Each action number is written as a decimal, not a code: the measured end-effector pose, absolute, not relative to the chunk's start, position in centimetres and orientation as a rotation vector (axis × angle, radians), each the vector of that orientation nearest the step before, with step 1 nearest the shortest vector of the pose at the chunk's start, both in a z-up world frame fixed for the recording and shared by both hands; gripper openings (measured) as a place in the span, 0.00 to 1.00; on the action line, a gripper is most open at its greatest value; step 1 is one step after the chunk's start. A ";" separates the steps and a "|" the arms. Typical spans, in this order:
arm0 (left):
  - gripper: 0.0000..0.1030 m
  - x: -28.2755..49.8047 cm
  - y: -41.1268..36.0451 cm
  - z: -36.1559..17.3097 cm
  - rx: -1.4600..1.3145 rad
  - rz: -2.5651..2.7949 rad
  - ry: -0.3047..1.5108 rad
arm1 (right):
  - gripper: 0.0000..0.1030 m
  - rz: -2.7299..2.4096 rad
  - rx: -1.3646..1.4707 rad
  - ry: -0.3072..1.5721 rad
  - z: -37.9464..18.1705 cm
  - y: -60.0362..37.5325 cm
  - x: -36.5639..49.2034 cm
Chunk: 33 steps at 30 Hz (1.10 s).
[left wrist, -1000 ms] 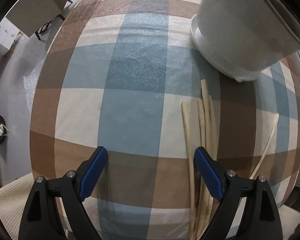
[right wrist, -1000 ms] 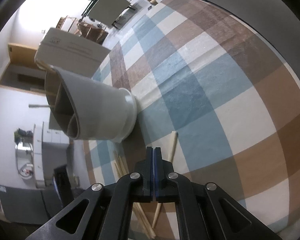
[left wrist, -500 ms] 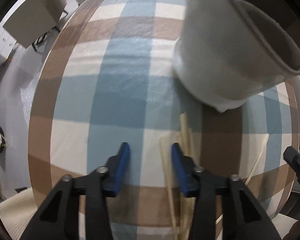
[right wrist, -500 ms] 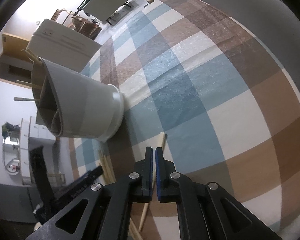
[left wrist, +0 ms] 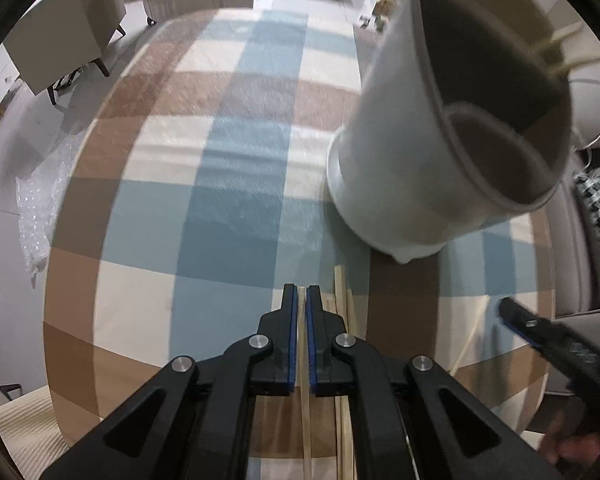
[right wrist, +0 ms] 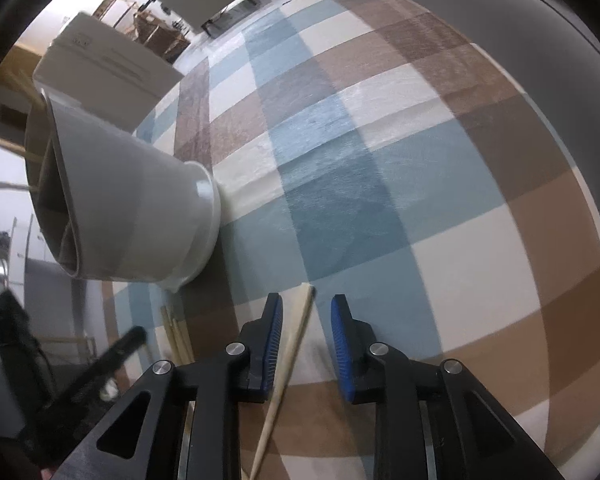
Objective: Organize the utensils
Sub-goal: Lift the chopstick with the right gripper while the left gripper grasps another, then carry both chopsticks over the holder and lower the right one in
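a pale wooden chopstick (right wrist: 296, 336) lies on the checked blue, brown and cream tablecloth (right wrist: 380, 184) between the opening jaws of the right gripper (right wrist: 306, 312), its pads not pressing it. at ten o'clock stands the white divided utensil holder (right wrist: 140, 216) with sticks inside. the left gripper (left wrist: 302, 300) is pinched on another chopstick (left wrist: 307, 432) beside a loose bundle (left wrist: 342, 292); beige chairs (left wrist: 64, 40) stand on grey floor beyond, and no writing is legible.

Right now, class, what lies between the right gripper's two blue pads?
One pale chopstick lies between the right gripper's opening jaws, unpressed, on the checked tablecloth; right wrist view.
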State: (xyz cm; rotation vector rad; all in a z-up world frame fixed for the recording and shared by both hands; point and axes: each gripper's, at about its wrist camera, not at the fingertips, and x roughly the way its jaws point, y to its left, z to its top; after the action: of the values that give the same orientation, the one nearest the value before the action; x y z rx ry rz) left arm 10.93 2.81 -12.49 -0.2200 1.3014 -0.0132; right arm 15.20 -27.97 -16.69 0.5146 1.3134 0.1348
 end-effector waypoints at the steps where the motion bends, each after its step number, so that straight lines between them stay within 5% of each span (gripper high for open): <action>1: 0.00 10.8 3.3 -12.1 -0.236 -0.022 1.292 | 0.24 0.136 0.490 1.319 -16.8 -27.5 15.4; 12: 0.00 9.2 4.9 -8.7 -0.326 -0.088 1.228 | 0.24 0.065 0.213 1.308 -16.9 -22.9 15.9; 15: 0.00 9.8 5.5 -8.9 -0.354 -0.101 1.235 | 0.15 0.039 0.095 1.286 -16.8 -21.1 15.7; 17: 0.00 9.7 5.4 -8.6 -0.351 -0.106 1.231 | 0.06 0.035 0.108 1.277 -16.8 -20.9 15.5; 33: 0.00 9.1 3.0 -5.5 -0.283 -0.213 1.164 | 0.05 0.154 0.356 1.011 -10.2 -23.9 12.4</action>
State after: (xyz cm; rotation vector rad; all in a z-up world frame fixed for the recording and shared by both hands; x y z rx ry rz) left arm 9.11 2.99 -5.53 -0.2828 1.1638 -0.2128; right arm 12.39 -23.95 -10.20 0.3563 1.0113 0.1542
